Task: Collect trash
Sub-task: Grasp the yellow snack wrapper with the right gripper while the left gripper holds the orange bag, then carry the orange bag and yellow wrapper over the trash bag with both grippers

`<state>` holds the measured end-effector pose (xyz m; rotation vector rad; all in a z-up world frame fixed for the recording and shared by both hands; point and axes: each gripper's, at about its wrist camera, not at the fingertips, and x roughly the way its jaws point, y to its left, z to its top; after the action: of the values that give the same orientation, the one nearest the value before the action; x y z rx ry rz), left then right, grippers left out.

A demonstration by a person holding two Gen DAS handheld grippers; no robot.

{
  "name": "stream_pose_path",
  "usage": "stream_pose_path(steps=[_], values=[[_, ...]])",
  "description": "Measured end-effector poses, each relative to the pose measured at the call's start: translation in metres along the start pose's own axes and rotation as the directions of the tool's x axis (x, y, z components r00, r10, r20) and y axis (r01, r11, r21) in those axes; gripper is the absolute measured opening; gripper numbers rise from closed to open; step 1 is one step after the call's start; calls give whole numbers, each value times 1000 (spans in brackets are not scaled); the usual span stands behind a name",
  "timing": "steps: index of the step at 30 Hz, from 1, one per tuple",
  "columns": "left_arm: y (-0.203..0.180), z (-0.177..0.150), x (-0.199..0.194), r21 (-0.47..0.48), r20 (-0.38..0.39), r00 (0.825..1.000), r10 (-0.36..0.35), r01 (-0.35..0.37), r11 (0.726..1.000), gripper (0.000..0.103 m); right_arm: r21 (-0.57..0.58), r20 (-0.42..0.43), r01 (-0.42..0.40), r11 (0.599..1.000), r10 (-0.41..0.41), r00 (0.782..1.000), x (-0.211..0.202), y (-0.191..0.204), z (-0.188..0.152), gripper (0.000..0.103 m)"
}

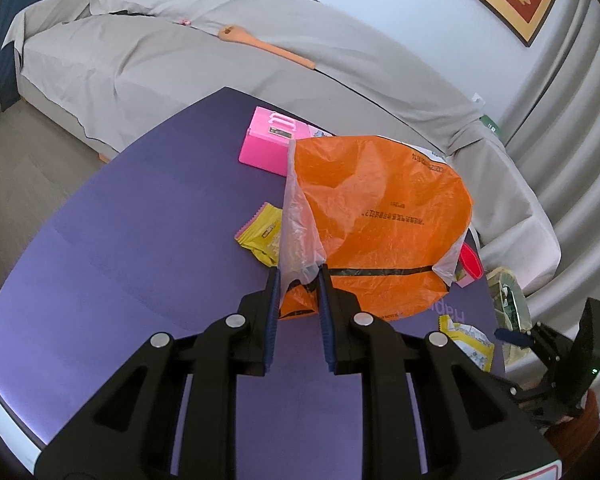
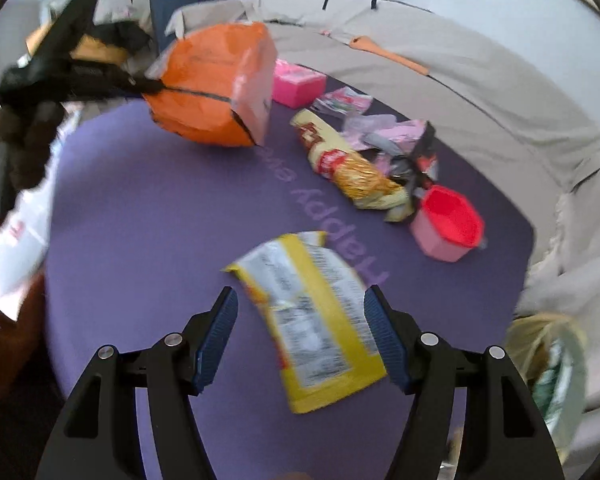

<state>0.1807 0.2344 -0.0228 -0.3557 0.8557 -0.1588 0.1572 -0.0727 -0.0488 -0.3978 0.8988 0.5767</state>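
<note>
Soft, even daylight; fisheye bending at the edges; the right wrist view is motion-blurred.

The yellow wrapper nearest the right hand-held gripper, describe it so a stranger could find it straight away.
On the purple mat, near its front edge, the yellow wrapper lies flat between the open fingers of the right hand-held gripper. Unlike the crumpled snack bag farther back, it shows a white panel of fine print.

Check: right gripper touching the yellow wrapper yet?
Apart. Right wrist view: the right gripper is open, purple mat visible between each finger and the yellow wrapper.
</note>
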Motion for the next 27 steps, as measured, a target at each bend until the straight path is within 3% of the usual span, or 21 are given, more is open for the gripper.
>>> stream_pose_path(steps=[9,15,16,27], values=[[-4,-3,4,15,-17,1000,1,-1,1000,16,-54,-69,-74,996,70,995,39,-1,21,62],[-6,-1,10,15,-28,1000,6,-5,1000,16,7,-75,-99,995,100,992,44,3,25,40],[-7,-1,10,16,-30,1000,5,-4,1000,17,11,-70,-85,996,85,994,42,5,25,20],[-37,3,3,72,-12,1000,2,-1,997,16,129,23,-17,991,14,1000,2,-8,24,17]])
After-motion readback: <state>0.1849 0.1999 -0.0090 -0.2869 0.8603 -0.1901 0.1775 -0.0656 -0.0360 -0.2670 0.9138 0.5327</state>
